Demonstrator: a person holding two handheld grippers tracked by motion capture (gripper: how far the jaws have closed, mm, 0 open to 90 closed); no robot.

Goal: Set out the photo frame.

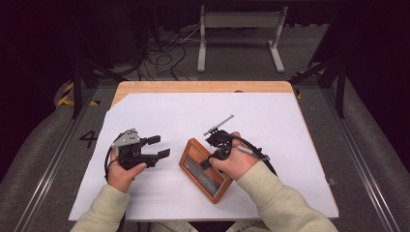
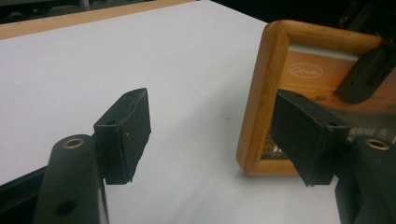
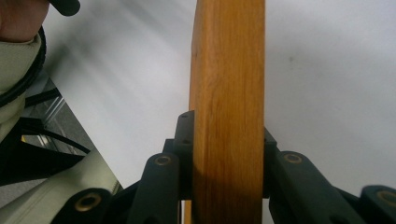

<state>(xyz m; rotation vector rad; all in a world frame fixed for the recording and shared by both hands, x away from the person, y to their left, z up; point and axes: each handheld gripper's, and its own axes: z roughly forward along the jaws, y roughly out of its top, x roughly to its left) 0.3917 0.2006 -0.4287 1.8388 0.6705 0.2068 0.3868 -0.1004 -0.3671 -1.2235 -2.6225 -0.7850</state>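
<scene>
clamping wooden frame (image 3: 227, 93) edgewise, right claw (image 3: 227, 158), left claw (image 2: 210, 135) released, frame's orange insert (image 2: 317, 74) facing it

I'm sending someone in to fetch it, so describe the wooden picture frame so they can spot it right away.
Find the white sheet covering the wooden table. Near its front edge, right of centre, the picture frame sits at an angle, its side rail clamped in the right gripper. It is the only warm brown wooden rectangle there, with an orange insert behind the glass.

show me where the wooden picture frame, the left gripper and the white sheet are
wooden picture frame (image 1: 192, 144), high view, its far corner.
left gripper (image 1: 157, 147), high view, midway between its fingertips.
white sheet (image 1: 270, 121), high view, a bare part.
</scene>
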